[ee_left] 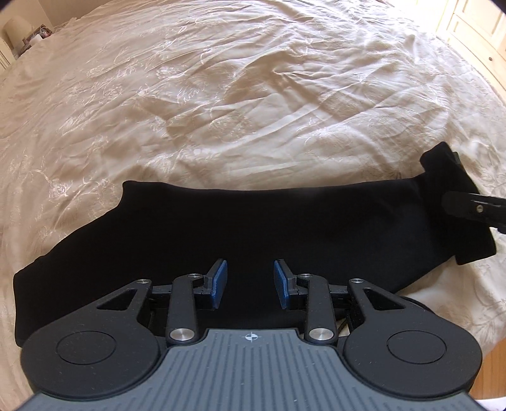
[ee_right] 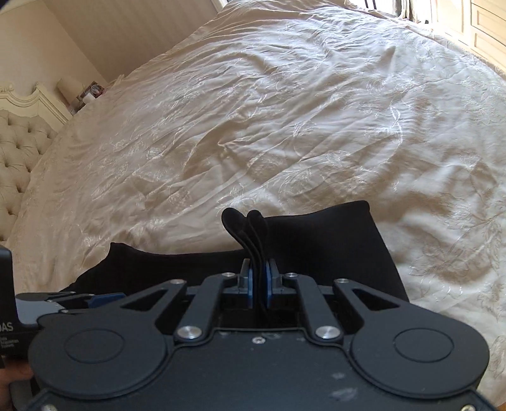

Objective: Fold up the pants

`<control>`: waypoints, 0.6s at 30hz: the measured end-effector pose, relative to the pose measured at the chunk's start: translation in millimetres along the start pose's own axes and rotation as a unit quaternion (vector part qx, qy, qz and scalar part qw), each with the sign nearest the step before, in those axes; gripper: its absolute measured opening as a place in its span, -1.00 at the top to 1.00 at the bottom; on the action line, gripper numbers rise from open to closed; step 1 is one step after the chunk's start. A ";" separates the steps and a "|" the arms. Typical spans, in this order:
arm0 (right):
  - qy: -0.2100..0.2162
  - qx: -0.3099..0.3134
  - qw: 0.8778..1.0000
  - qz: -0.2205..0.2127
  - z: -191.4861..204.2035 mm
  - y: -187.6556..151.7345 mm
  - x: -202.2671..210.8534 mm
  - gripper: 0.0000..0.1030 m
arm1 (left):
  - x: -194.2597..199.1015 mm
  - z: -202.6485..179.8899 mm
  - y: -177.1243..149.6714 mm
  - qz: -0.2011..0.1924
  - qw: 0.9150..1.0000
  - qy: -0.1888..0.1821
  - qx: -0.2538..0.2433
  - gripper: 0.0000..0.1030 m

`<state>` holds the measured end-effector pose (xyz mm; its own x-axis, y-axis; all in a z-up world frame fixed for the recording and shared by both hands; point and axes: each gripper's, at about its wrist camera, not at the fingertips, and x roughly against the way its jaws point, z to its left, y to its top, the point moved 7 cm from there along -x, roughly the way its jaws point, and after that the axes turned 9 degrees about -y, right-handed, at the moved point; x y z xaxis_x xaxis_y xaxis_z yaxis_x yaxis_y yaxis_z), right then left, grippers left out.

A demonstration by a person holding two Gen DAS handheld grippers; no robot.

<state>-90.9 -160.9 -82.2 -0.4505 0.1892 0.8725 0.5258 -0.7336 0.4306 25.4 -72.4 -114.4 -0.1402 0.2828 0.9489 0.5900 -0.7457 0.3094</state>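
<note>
Black pants (ee_left: 253, 227) lie folded lengthwise across the near part of the bed, running left to right. My left gripper (ee_left: 250, 281) is open and empty, its blue pads (ee_left: 219, 284) hovering over the middle of the pants. My right gripper (ee_right: 259, 278) is shut on the right end of the pants (ee_right: 316, 240), with two folded edges of black cloth (ee_right: 243, 227) sticking up between its pads. In the left wrist view that gripper (ee_left: 471, 205) shows at the far right, holding the lifted end.
A cream embroidered bedspread (ee_left: 237, 95) covers the wide bed beyond the pants. A tufted headboard (ee_right: 19, 164) and a bedside lamp (ee_right: 68, 87) stand at the far left. White cupboards (ee_left: 474, 28) are at the far right.
</note>
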 end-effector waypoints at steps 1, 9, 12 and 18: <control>0.000 0.001 1.000 0.003 8.8 -5.4 -5.2 0.82 | 1.5 7.2 -5.0 0.001 1.000 -0.001 0.000 0.38; -0.014 0.030 0.999 0.021 71.7 -45.0 -55.3 0.82 | 7.6 44.3 -20.6 -0.002 1.000 0.005 0.005 0.38; -0.020 0.036 0.999 0.019 81.3 -48.2 -67.7 0.81 | 8.7 52.1 -23.3 -0.004 1.000 0.005 0.014 0.38; 0.049 0.065 0.997 0.016 99.1 -47.2 -67.1 0.36 | 11.0 55.2 -23.8 -0.003 1.000 0.008 0.025 0.38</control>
<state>-14.0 -74.3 -138.1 -0.4968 0.0991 0.8622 0.6269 -0.6460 0.4355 53.7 -18.3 -114.7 -0.1566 0.2781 0.9477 0.6281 -0.7125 0.3129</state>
